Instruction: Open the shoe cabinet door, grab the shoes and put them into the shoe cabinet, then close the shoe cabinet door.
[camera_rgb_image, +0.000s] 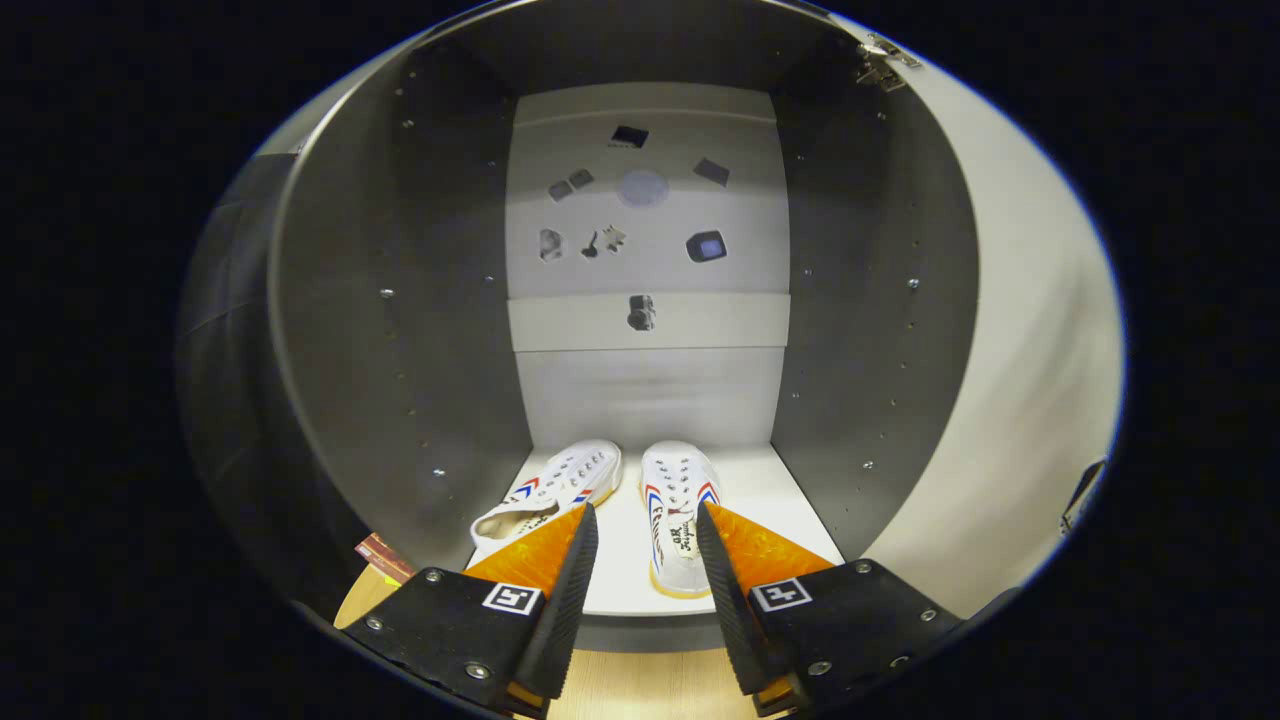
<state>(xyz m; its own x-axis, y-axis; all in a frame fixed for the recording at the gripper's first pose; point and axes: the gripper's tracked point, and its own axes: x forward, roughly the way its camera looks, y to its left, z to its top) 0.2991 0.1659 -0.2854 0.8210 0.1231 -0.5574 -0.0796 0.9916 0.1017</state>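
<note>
I look into the open shoe cabinet (870, 300), a grey box with a pale shelf floor (790, 500). Two white sneakers with red and blue stripes rest on that floor, toes pointing to the back. The left shoe (560, 485) sits just beyond my left finger and the right shoe (675, 510) reaches back between the fingers, close to the right one. My gripper (645, 520) stands open at the cabinet's front edge, with neither finger touching a shoe. The open door (1020, 330) hangs to the right, its hinge (885, 60) at the top.
The cabinet's back panel (645, 230) carries several small dark stickers and a crossbar. Its side walls have rows of small holes. A wooden surface (640, 685) lies under the fingers, with a small reddish object (385, 557) at the cabinet's lower left corner.
</note>
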